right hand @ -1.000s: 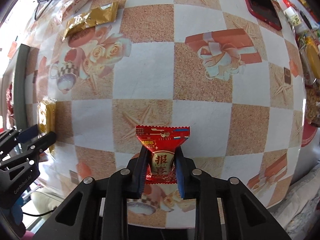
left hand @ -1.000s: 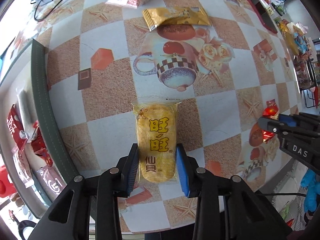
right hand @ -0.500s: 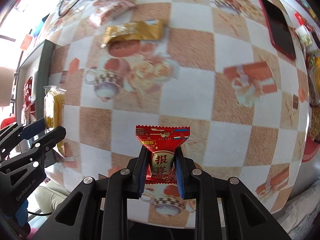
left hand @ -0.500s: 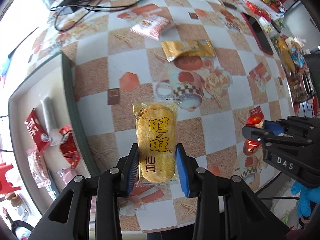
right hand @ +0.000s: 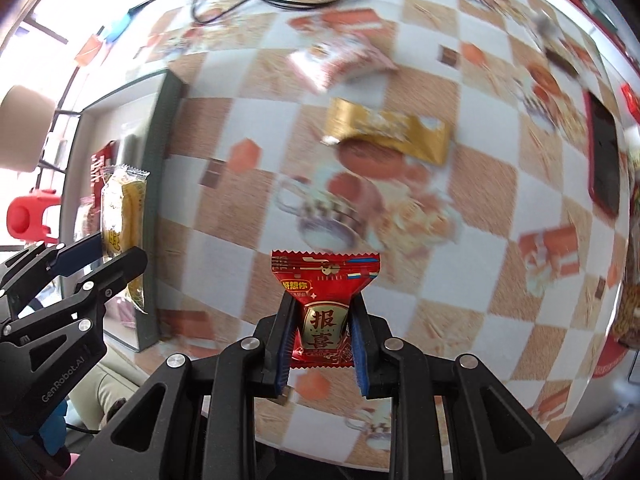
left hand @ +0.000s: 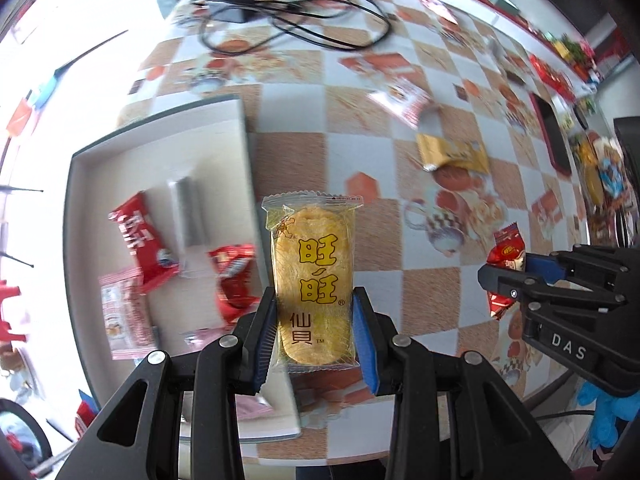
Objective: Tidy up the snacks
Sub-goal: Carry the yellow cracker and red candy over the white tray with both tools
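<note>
My left gripper [left hand: 314, 320] is shut on a yellow rice cracker packet [left hand: 313, 276], held off the table beside the right rim of a grey tray [left hand: 245, 128]. My right gripper [right hand: 322, 340] is shut on a red candy packet [right hand: 325, 300] above the checked tablecloth. In the left wrist view the right gripper [left hand: 505, 280] with the red candy [left hand: 505, 250] shows at the right. The right wrist view shows the left gripper [right hand: 102, 256] with the yellow packet [right hand: 122, 216] at the left, over the tray's edge [right hand: 158, 168].
The tray holds several snacks: a red bar [left hand: 142, 240], a silver stick [left hand: 188, 212], a red candy [left hand: 234, 276] and a pink packet [left hand: 126, 316]. On the table lie a gold packet [left hand: 452, 152], a pink-white packet [left hand: 400, 100], black cables [left hand: 288, 20] and a red phone [left hand: 550, 136].
Both grippers have risen and moved left towards the tray with their packets still held. The tray, first at the left edge, now fills the left of the left wrist view.
</note>
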Available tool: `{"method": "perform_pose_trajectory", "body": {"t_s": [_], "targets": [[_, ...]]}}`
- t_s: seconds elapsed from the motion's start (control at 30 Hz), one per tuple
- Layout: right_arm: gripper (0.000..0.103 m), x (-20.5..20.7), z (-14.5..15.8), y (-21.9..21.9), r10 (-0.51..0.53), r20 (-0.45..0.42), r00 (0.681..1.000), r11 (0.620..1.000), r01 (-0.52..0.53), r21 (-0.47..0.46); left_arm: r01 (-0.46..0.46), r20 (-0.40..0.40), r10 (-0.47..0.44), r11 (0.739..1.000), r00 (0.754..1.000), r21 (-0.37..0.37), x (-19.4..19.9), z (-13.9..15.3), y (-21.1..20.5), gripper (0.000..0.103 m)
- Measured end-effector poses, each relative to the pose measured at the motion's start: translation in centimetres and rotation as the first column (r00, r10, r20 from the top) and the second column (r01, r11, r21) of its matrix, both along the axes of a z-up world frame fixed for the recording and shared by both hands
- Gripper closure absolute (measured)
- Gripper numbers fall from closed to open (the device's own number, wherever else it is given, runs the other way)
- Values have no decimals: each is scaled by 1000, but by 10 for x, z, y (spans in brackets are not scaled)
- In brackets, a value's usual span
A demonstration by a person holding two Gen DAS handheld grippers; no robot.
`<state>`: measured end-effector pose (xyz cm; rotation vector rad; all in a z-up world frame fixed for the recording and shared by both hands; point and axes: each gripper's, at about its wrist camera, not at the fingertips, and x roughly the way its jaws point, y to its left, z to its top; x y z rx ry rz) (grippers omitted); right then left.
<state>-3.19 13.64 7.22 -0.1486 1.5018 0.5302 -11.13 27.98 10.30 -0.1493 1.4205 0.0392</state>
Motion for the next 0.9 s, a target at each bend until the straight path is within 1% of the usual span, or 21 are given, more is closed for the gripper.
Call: {"method": "perform_pose_trajectory", "body": {"t_s": [0.1,0.17,0.27,0.4,0.57,0.7,0.9], "targets": [[77,0,5,23,35,10,999,999,-35,8,-53,6,53,999,999,7,-5,1,20,64],[77,-17,2,32,57,17,998,998,-57,16,-81,7,81,997,997,10,-8,1,32,64],[77,-21,8,53,97,27,995,995,-97,25,-127,9,127,992,992,12,-12,1,52,64],[77,-24,16,78,139,35,990,989,-140,40,-201,8,201,980,980,10,-20,-1,80,64],[77,-26,21,109,187,38,982,980,-189,56,-275,-18,276,961,961,16,-30,-8,108,64],[77,-26,23,135,219,41,975,973,-221,67,-302,-38,303,953,952,19,-37,-15,119,64],[77,-23,21,164,240,31,970,968,-241,71,-322,-54,322,947,945,17,-39,-21,130,64]]}}
